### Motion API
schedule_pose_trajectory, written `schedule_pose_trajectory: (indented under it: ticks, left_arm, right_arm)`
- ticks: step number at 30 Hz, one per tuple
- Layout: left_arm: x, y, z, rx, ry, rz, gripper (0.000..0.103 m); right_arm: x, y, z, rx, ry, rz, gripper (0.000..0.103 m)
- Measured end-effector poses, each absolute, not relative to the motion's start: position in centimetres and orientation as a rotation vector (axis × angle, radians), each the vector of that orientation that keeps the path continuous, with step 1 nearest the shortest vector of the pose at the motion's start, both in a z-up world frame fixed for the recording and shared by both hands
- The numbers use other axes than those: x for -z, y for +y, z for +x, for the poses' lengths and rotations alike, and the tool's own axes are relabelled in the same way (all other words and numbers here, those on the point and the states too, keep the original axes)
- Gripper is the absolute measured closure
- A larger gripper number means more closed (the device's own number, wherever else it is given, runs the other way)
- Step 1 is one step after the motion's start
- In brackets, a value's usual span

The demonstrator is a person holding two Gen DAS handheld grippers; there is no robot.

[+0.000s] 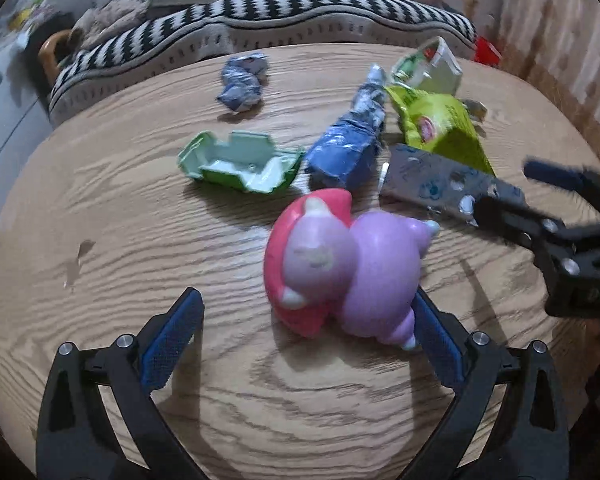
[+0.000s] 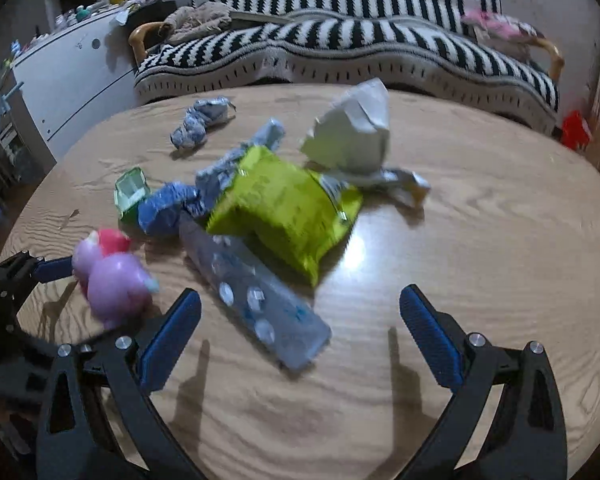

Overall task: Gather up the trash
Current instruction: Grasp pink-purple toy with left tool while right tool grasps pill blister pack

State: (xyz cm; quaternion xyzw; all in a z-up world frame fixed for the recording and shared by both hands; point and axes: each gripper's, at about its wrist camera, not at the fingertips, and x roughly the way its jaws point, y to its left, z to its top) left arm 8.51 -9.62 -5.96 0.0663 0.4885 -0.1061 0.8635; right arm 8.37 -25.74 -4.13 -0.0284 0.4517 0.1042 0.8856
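1. My left hand-held gripper [image 1: 308, 316] is spread wide just above the desk [image 1: 100, 240], holding nothing; the purple and pink toy [image 1: 340, 268] lies on its side between the fingers, close against the right one.
2. My right hand-held gripper [image 2: 300, 316] is also wide open and empty, with the near end of the silver pill strip [image 2: 256, 292] lying between its fingertips.
3. The trash sits in a loose cluster around the middle of the desk, toward the far edge: the lime green snack bag [image 2: 284, 208] overlaps the far end of the pill strip, and a long crumpled blue wrapper [image 1: 352, 136] lies just beside it.
4. An opened green and white carton [image 1: 240, 162] lies near the blue wrapper, on its left in the left wrist view.
5. A small crumpled blue ball of paper [image 1: 242, 82] sits apart, nearer the far edge.
6. A folded white carton [image 2: 352, 132] stands behind the snack bag, touching it.
7. Beyond the far edge is a sofa with a black and white striped cover [image 2: 340, 52].
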Motion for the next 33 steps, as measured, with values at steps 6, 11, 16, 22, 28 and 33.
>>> schedule_pose_trajectory:
  ticks: [6, 11, 16, 22, 28, 33]
  left_arm:
    - [5.9, -10.1, 8.8, 0.239, 1.033, 0.149, 0.006]
    - [5.2, -10.5, 8.6, 0.25, 0.991, 0.156, 0.046]
    - [4.7, -10.6, 8.4, 0.244, 0.992, 0.107, 0.058]
    - [4.2, -11.3, 7.2, 0.25, 0.979, 0.099, 0.06]
    - [4.4, -10.9, 7.1, 0.263, 0.99, 0.079, 0.06]
    - [4.5, -10.6, 7.4, 0.247, 0.993, 0.08, 0.06]
  right_arm:
    - [4.9, -24.9, 8.7, -0.288, 0.962, -0.088, 0.024]
    - [5.0, -25.0, 8.2, -0.355, 0.988, -0.008, 0.06]
    - [4.7, -25.6, 6.7, -0.386, 0.997, 0.068, 0.07]
    - [3.3, -26.1, 5.3, -0.381, 0.945, 0.083, 0.071]
    - [3.2, -26.4, 5.3, -0.358, 0.944, 0.074, 0.071]
    - [3.7, -25.7, 5.5, -0.361, 0.964, 0.045, 0.071]
